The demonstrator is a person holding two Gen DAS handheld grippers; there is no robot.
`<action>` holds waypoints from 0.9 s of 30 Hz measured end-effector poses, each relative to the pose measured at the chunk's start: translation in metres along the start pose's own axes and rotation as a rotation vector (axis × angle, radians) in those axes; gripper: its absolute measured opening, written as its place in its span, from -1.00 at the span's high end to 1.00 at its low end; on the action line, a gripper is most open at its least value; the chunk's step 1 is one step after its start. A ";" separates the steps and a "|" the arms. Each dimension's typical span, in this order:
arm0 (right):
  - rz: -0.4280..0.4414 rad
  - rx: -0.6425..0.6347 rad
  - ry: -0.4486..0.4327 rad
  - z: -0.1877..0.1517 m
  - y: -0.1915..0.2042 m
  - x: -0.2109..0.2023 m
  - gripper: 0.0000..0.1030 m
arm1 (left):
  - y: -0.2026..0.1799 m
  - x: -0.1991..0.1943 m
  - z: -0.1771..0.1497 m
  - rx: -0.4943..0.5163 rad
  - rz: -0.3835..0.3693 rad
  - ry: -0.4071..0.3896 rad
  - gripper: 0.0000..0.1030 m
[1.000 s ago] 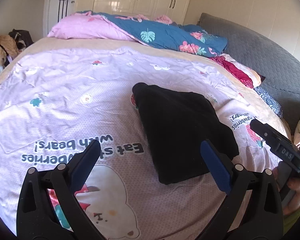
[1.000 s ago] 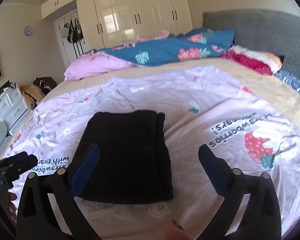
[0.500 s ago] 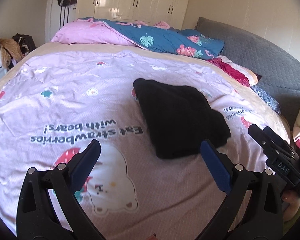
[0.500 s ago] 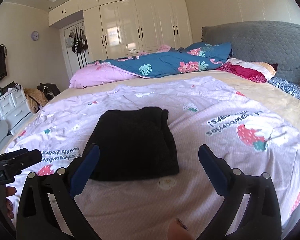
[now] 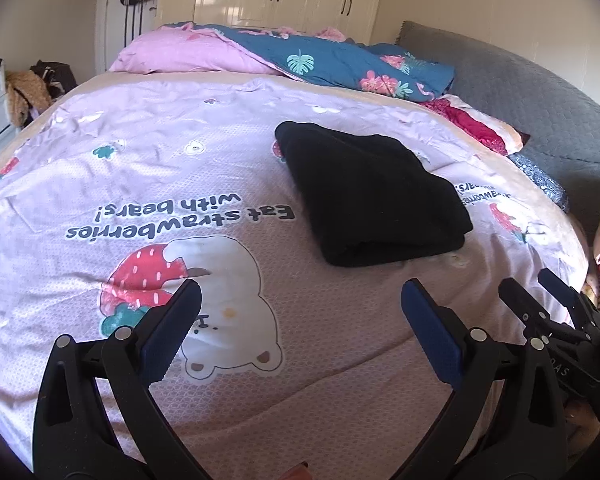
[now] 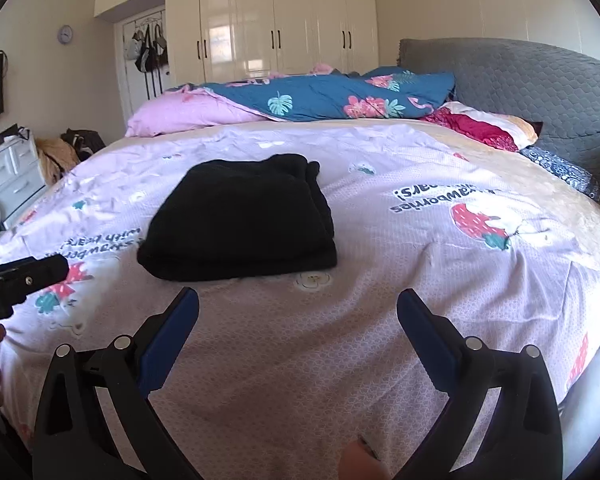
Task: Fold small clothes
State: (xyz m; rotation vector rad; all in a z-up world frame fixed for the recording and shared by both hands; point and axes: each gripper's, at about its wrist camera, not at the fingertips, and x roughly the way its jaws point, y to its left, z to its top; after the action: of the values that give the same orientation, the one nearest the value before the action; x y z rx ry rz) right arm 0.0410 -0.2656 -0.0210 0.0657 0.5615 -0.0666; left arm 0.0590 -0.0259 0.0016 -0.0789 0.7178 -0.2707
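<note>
A black garment (image 5: 374,192) lies folded into a thick rectangle on the pink printed bedspread (image 5: 172,184); the right wrist view shows the same black garment (image 6: 240,220) ahead and left of centre. My left gripper (image 5: 300,300) is open and empty, held back from the garment over the bear print. My right gripper (image 6: 298,308) is also open and empty, hovering near the bed's front edge, short of the garment. The right gripper (image 5: 540,296) shows at the lower right of the left wrist view, and the left gripper's tip (image 6: 24,276) at the left edge of the right wrist view.
A pink pillow (image 6: 180,114) and a blue floral duvet (image 6: 332,96) lie at the far side of the bed. A grey quilted headboard (image 6: 540,88) rises on the right with a red cloth (image 6: 476,130) beside it. White drawers (image 6: 8,176) stand left; wardrobes (image 6: 276,20) behind.
Both grippers have pulled back from the folded black garment, which now lies farther ahead in both views. Both stay open and empty.
</note>
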 end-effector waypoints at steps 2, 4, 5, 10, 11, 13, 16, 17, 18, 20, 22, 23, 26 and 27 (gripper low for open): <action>-0.005 -0.002 0.011 -0.002 0.001 0.005 -0.92 | 0.002 0.003 0.000 -0.009 -0.014 0.008 -0.82; -0.013 0.004 0.031 -0.004 0.000 0.011 -0.92 | 0.005 0.006 0.000 -0.018 -0.018 0.017 -0.82; -0.008 0.010 0.039 -0.006 -0.001 0.013 -0.92 | 0.005 0.008 0.000 -0.015 -0.011 0.020 -0.82; -0.011 0.030 0.063 -0.007 -0.003 0.020 -0.92 | 0.006 0.012 0.000 -0.017 -0.015 0.040 -0.82; -0.013 0.032 0.064 -0.007 -0.003 0.021 -0.92 | 0.006 0.012 0.000 -0.018 -0.019 0.043 -0.82; -0.020 0.036 0.068 -0.007 -0.003 0.022 -0.92 | 0.005 0.014 0.000 -0.013 -0.019 0.050 -0.82; -0.024 0.044 0.072 -0.007 -0.004 0.023 -0.92 | 0.005 0.015 -0.001 -0.012 -0.015 0.056 -0.82; -0.024 0.045 0.072 -0.007 -0.005 0.023 -0.92 | 0.005 0.015 -0.001 -0.013 -0.013 0.058 -0.82; -0.023 0.046 0.073 -0.007 -0.005 0.023 -0.92 | 0.006 0.016 -0.001 -0.014 -0.011 0.060 -0.82; -0.027 0.044 0.072 -0.007 -0.005 0.023 -0.92 | 0.006 0.017 -0.001 -0.015 -0.005 0.063 -0.82; -0.028 0.042 0.072 -0.007 -0.005 0.023 -0.92 | 0.006 0.017 -0.001 -0.016 -0.006 0.067 -0.82; -0.029 0.041 0.071 -0.007 -0.005 0.023 -0.92 | 0.006 0.018 -0.001 -0.018 -0.008 0.069 -0.82; -0.032 0.038 0.070 -0.007 -0.004 0.023 -0.92 | 0.007 0.018 -0.001 -0.019 -0.006 0.073 -0.82; -0.032 0.038 0.069 -0.007 -0.004 0.023 -0.92 | 0.007 0.019 -0.001 -0.018 -0.004 0.073 -0.82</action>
State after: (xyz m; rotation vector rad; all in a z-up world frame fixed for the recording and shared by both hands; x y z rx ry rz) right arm 0.0565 -0.2698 -0.0393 0.0958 0.6304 -0.1064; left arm 0.0731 -0.0245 -0.0122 -0.0880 0.7929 -0.2722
